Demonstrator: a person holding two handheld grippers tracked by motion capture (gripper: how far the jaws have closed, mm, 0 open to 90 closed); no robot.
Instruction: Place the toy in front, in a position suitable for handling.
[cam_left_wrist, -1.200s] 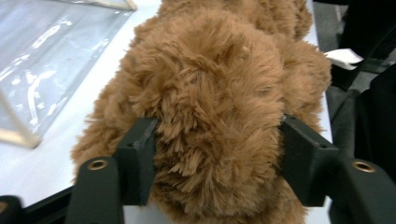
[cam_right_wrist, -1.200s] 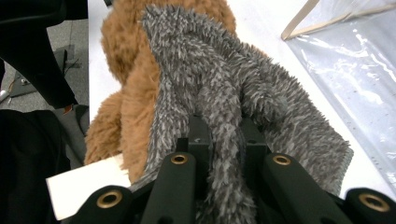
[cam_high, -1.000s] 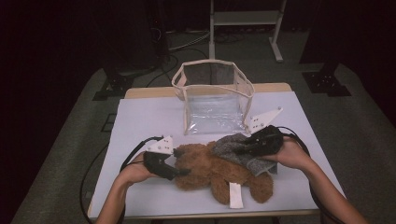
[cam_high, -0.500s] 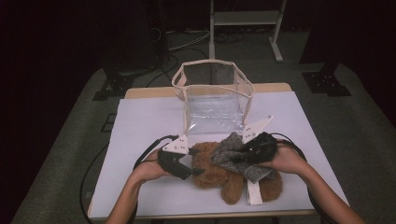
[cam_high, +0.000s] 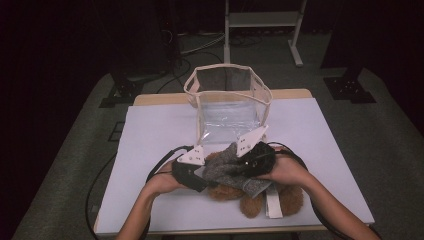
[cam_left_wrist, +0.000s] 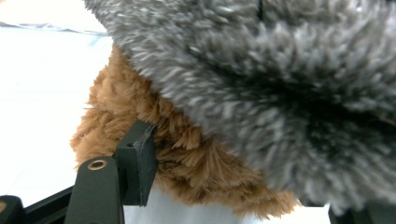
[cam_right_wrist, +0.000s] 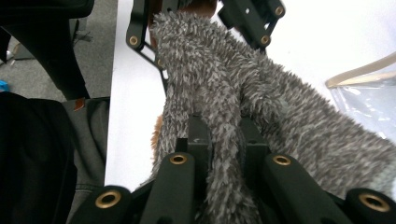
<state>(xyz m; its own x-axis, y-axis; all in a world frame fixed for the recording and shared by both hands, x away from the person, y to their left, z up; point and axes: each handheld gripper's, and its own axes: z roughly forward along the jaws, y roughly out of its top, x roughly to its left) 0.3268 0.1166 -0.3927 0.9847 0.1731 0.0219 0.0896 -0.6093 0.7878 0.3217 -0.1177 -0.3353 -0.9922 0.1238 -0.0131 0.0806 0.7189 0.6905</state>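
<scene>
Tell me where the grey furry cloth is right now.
In the high view the grey furry cloth lies at the table's near middle, draped over the brown plush toy, just in front of the clear bag; the right gripper pinches a fold.

On the table (cam_high: 150, 150) we find the bag (cam_high: 227, 100) standing at the far middle, with the plush bear (cam_high: 260, 197) lying nearer the front edge, before it. Over the bear lies the furry cloth (cam_high: 227, 165), between the left gripper (cam_high: 192, 172) on its left and the right gripper (cam_high: 252, 157) on its right.
</scene>
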